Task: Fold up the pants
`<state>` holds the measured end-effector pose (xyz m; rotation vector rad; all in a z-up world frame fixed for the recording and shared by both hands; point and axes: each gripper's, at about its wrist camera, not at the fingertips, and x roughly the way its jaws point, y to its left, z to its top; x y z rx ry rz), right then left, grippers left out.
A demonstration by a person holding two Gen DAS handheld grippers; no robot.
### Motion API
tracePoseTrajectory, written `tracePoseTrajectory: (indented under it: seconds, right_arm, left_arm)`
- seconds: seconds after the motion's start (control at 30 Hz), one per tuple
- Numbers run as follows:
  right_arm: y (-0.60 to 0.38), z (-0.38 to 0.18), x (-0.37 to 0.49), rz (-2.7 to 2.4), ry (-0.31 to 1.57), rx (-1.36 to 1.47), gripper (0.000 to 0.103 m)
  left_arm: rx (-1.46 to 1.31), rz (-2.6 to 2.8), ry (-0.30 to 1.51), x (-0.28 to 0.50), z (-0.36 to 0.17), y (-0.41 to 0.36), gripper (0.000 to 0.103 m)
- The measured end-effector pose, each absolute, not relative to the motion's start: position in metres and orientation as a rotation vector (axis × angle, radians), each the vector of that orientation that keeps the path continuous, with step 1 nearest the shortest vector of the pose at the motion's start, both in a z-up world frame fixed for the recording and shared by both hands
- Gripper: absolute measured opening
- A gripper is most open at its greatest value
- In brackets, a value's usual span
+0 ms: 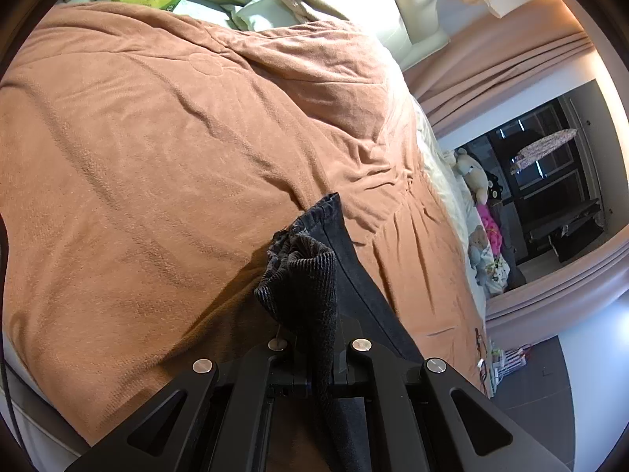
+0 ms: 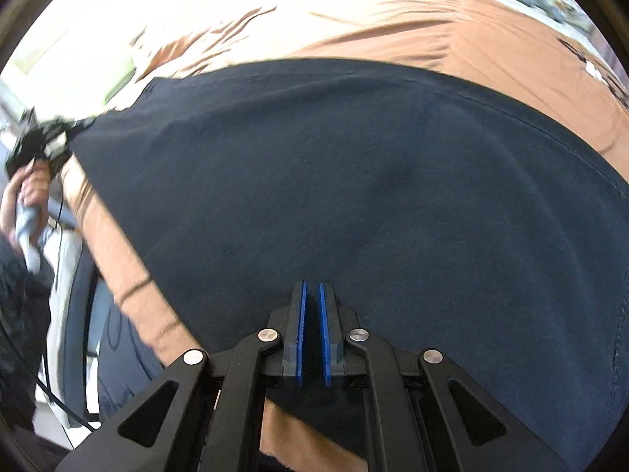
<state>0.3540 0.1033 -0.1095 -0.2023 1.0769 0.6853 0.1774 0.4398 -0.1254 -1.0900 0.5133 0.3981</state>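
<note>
Closed right gripper point(image 2: 312, 295) over dark pants point(image 2: 354, 181) on blanket point(image 2: 432, 27).

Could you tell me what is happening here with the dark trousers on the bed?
A person is folding dark pants spread on a bed with a brown blanket. The left hand-held gripper is shut on a bunched bit of the pants, apparently at one end, which it holds above the blanket. The right hand-held gripper is over the middle of the pants with its pads close together and nothing visibly pinched between them.
</note>
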Motion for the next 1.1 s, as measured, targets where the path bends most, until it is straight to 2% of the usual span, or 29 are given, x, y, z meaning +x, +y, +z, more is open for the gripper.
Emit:
tracePoseTrajectory:
  seconds: [0.5, 0.93, 1.1]
  right_arm:
    - [0.085, -0.116, 0.461, 0.488, 1.113, -0.107, 0.004]
    - [0.095, -0.105, 0.548, 0.448, 1.1, -0.152, 0.003]
    - [0.108, -0.099, 0.549, 0.425, 1.091, -0.146, 0.003]
  left_arm:
    - [-1.12, 0.435, 0.55, 0.177, -0.147, 0.446, 0.004]
    - [-1.138, 0.447, 0.554, 0.174, -0.158, 0.45, 0.004]
    - [-1.126, 0.436, 0.547, 0.175, -0.149, 0.449, 0.004]
